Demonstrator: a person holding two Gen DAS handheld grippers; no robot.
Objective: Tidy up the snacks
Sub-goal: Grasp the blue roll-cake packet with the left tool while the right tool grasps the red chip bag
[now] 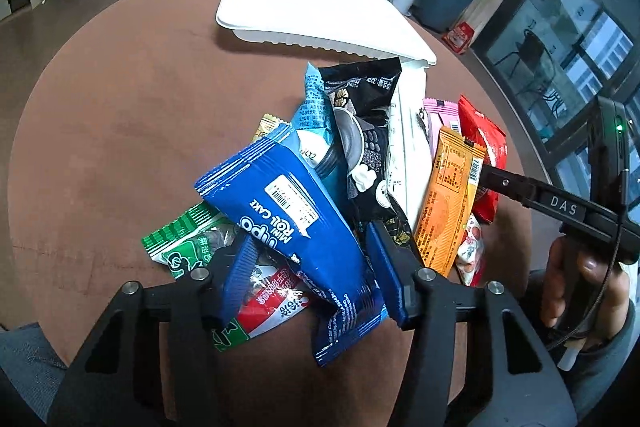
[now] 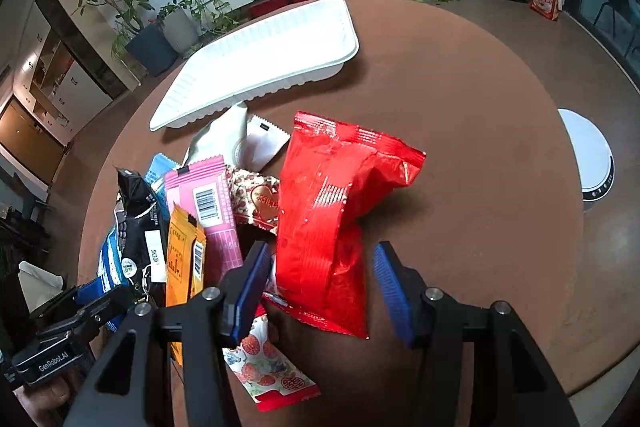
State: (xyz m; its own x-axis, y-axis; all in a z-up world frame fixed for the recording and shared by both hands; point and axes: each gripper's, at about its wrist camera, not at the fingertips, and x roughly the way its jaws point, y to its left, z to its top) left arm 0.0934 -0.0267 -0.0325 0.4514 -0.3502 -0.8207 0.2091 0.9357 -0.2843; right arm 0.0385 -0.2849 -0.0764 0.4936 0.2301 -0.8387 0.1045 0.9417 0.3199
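Note:
A heap of snack packets lies on a round brown table point(image 1: 120, 131). An empty white tray point(image 1: 320, 15) stands behind the heap; it also shows in the right wrist view point(image 2: 264, 63). My left gripper point(image 1: 310, 267) is open, its blue fingers on either side of a blue roll-cake packet point(image 1: 296, 227) that rests on the heap. My right gripper point(image 2: 320, 287) is open around the lower part of a red packet point(image 2: 332, 219). An orange packet point(image 1: 448, 207), a pink packet point(image 2: 212, 211) and a black packet point(image 1: 364, 131) lie between them.
A green-and-white packet point(image 1: 188, 247) lies under the blue one. A strawberry-print packet point(image 2: 268, 371) lies under my right gripper. A white round device point(image 2: 592, 159) sits at the table's right edge. Potted plants and a low white cabinet stand beyond the table.

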